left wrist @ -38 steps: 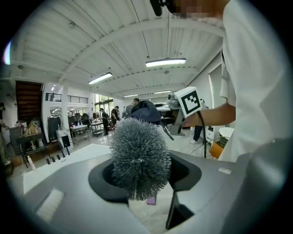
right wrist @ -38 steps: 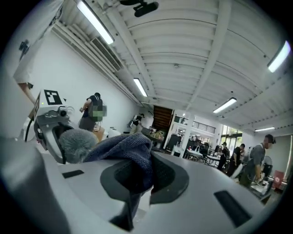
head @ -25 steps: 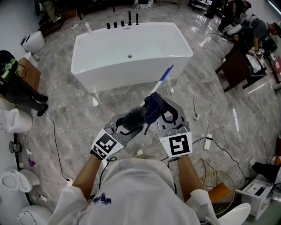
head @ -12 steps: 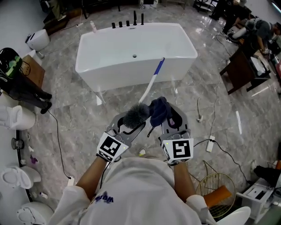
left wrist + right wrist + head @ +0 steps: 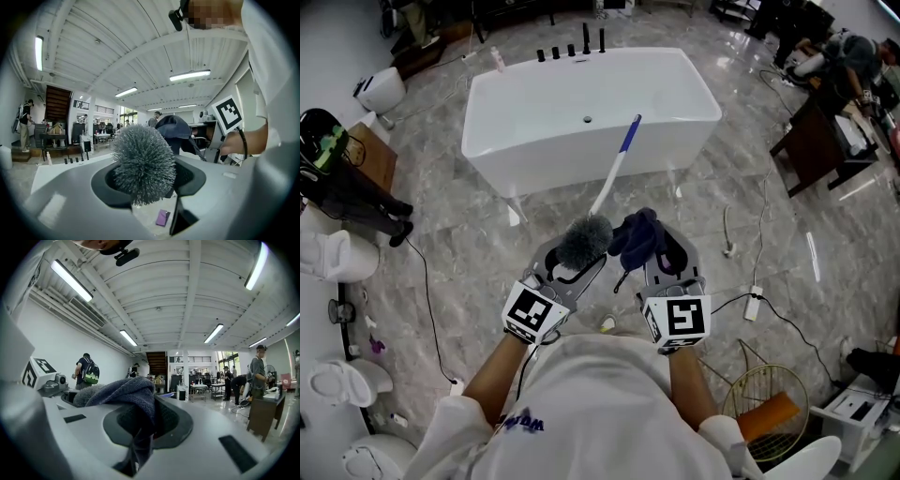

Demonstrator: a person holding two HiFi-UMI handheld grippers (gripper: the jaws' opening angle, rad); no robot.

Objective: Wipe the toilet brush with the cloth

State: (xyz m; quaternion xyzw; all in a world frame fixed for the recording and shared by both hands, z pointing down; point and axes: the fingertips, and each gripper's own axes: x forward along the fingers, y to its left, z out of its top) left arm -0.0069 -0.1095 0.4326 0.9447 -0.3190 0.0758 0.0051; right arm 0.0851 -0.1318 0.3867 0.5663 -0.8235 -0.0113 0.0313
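Left gripper [image 5: 580, 257] beside right gripper [image 5: 662, 253] (level).

The grey-bristled, white-handled toilet brush [image 5: 584, 241] slants away, its round head just beside the bunched dark-blue cloth [image 5: 637, 234].

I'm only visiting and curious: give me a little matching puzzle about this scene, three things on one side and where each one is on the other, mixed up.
Things:
1. toilet brush
2. cloth
3. bathtub

Places:
A. standing on the floor ahead of the person
B. clamped in the left gripper
C. clamped in the right gripper

Pairs: 1-B, 2-C, 3-A
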